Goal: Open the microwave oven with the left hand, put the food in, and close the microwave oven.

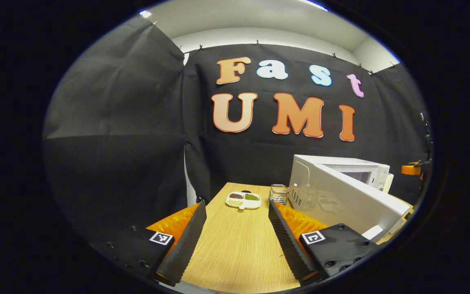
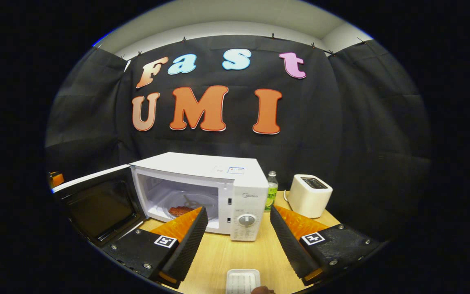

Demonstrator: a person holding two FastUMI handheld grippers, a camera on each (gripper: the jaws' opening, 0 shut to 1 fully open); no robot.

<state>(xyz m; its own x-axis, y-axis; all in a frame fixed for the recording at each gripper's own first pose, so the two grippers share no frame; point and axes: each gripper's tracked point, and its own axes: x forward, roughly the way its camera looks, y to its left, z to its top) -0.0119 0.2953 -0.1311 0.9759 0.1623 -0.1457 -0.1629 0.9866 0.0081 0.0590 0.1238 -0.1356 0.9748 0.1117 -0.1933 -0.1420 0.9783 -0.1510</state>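
Observation:
A white microwave (image 2: 218, 175) stands on the wooden table with its door (image 2: 100, 206) swung wide open to the left. A reddish piece of food (image 2: 180, 211) lies on the glass turntable inside. My right gripper (image 2: 237, 241) hovers open in front of the microwave with nothing between its fingers. In the left gripper view the microwave (image 1: 353, 169) is at the right, and the white outer face of its open door (image 1: 349, 198) lies just right of my left gripper (image 1: 237, 237). That gripper is open and holds nothing, low over the table.
A white divided dish (image 1: 243, 200) with grains and a wire basket (image 1: 279, 193) sit at the table's far end. A green-labelled bottle (image 2: 271, 192) and a white toaster (image 2: 310, 195) stand right of the microwave. A small white tray (image 2: 242, 281) lies near the front edge.

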